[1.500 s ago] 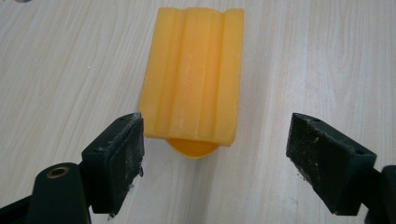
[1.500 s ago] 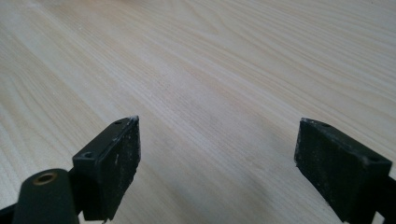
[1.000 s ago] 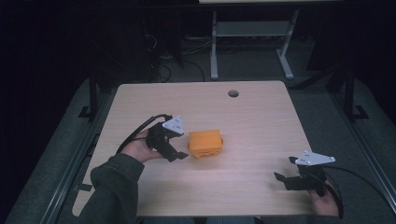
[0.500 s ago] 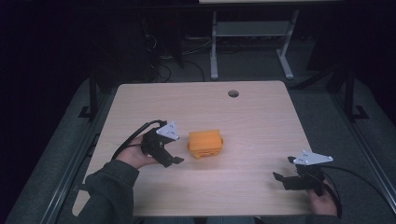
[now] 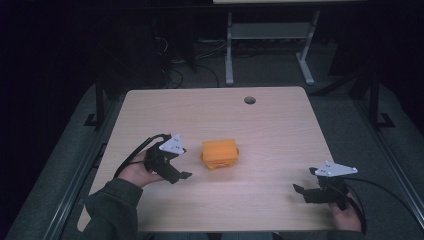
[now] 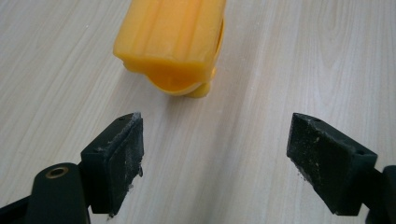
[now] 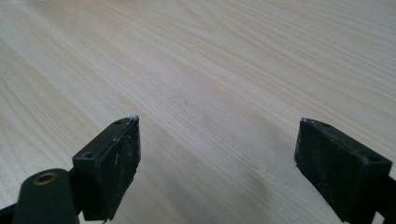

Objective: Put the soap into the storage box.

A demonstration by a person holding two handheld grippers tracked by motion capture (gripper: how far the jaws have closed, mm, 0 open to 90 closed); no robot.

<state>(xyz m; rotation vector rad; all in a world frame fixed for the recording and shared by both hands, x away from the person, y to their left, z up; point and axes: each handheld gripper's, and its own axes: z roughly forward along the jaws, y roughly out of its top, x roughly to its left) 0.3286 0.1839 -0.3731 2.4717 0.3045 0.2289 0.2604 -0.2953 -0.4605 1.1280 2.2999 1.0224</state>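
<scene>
Pale wood grain covers the surface, which is ringed by a dark room with cables and a metal frame on the floor beyond its far edge. At the near left, the left tool is held by a hand in a dark green sleeve, its jaws spread wide and closed on nothing; in the left gripper view bare surface is seen between the two black pads. Just right of that tool, near but apart from it, an orange plastic block is set on the surface a little left of centre; in the left gripper view the orange plastic block is seen just ahead of the jaws, nearer the left one. Well apart at the near right edge, the right tool is held low over the surface, jaws likewise wide and empty, with bare wood between them in the right gripper view. A round hole is cut near the far edge.
</scene>
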